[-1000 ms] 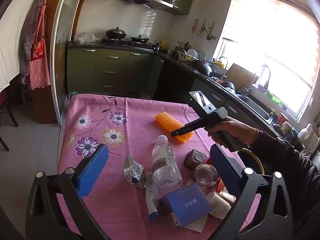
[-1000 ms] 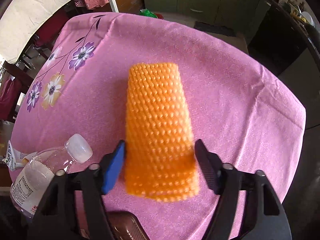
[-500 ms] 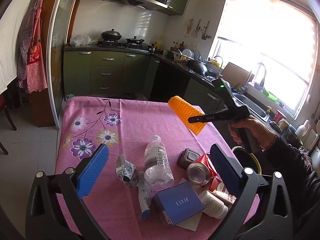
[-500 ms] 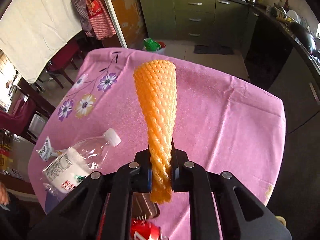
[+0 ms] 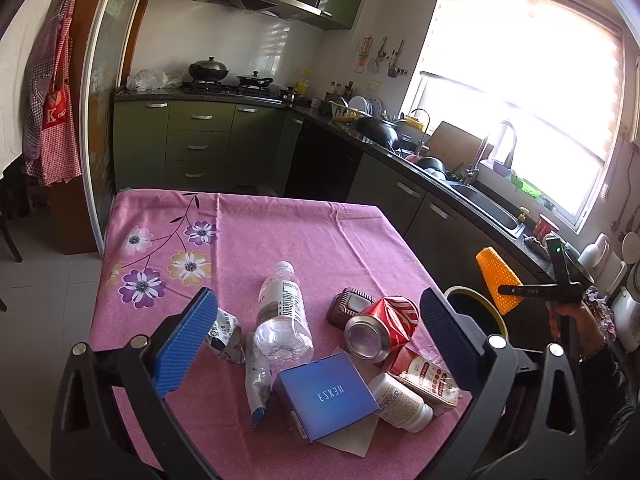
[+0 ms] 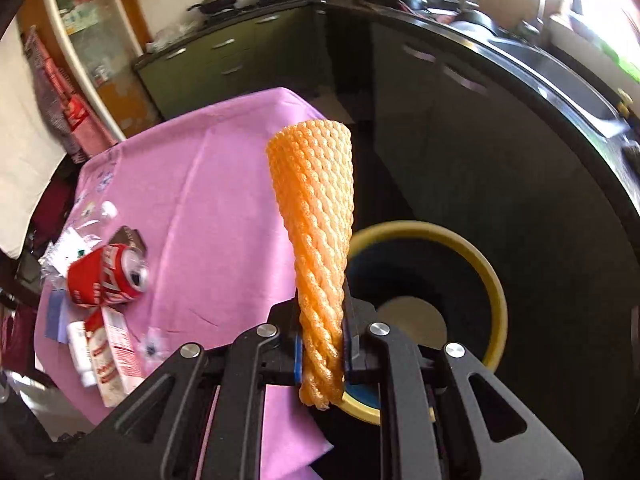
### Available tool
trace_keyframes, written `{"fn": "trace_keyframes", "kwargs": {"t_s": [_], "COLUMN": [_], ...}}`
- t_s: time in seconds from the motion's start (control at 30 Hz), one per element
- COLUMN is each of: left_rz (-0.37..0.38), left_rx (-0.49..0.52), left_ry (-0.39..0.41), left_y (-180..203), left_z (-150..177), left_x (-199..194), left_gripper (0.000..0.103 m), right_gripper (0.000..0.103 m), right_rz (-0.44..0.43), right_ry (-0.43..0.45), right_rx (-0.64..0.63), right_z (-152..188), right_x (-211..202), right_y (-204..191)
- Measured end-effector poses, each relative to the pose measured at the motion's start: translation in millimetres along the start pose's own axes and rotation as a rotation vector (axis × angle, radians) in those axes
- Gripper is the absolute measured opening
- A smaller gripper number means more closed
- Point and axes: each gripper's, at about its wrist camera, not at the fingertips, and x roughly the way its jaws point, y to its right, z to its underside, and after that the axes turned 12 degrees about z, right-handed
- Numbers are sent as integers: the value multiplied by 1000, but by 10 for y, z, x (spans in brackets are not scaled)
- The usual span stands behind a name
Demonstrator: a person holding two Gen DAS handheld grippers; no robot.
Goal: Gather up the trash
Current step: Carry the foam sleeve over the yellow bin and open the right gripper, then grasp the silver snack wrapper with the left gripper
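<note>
Trash item in hand: orange foam net (image 6: 316, 216), squeezed near its narrow end between the pads of my right gripper (image 6: 322, 354), wide end pointing up and away. It hangs off the right edge of the worktop (image 5: 248, 240), over the yellow-rimmed bin (image 6: 494, 280) on the floor. In the left view the net shows small at far right, above the bin's rim.

Left gripper (image 5: 316, 330): jaws wide, nothing between the blue pads, hovering over the near pile.

Remaining on the pink floral cloth, left to right:
- crumpled pouch (image 5: 226, 334), just beside the left pad
- clear bottle (image 5: 280, 316), lying down, cap to the far side
- blue-tipped tube (image 5: 256, 384), flat, beside the bottle's base
- blue box (image 5: 326, 394), nearest, lying on a sheet of paper
- brown packet (image 5: 348, 308), behind the can
- red can (image 5: 382, 328), dented, open end facing me
- white pill bottle (image 5: 402, 402), on its side
- red-and-white carton (image 5: 426, 376), at the right edge, touching the can
</note>
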Motion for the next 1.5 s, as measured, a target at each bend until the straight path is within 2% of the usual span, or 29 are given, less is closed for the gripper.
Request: {"fn": "trace_keyframes", "kwargs": {"t_s": [0.23,0.27,0.33,0.37,0.4,0.47,0.6,0.7,0.83,1.0,1.17,1.3,1.4,1.5], "left_rz": [-15,-19,-27,-30,-32,-40,-46,-54,-72,-116,-126,-134,-97,-96], "left_rx": [14,18,19,17,14,7,-8,-15,-21,-40,-76,-146,-205,-230], "left_ry": [-20,-17,-13,-12,-12,-14,-24,-30,-40,-51,-123,-198,-256,-293], "left_y": [83,88,84,75,68,43,-10,-52,-136,-363,-606,-870,-1024,-1107], "left_z": [20,13,5,2,-1,1,18,30,-15,-138,-119,-35,45,103], "left_x": [3,-13,-37,-45,-50,-59,-48,-38,-46,-41,210,497,703,852], "left_gripper": [96,96,96,96,96,96,96,96,96,96,96,96,96,95], "right_gripper": [17,24,47,61,62,62,63,69,69,69,69,69,69,69], "right_rz": [56,60,78,117,136,115,101,47,-11,-58,-71,-81,-86,-86], "right_ry": [-87,-93,-100,-90,-85,-75,-22,35,103,114,118,111,103,91], "right_rx": [100,105,117,122,123,144,156,171,154,123,92,80,73,71], "right_z": [218,218,225,230,243,255,344,475,717,876,899,874,869,877], "right_x": [657,732,862,895,911,886,630,352,61,-49,-80,-34,34,76], "right_y": [466,487,493,520,512,557,491,359,115,-105,-259,-332,-356,-375]}}
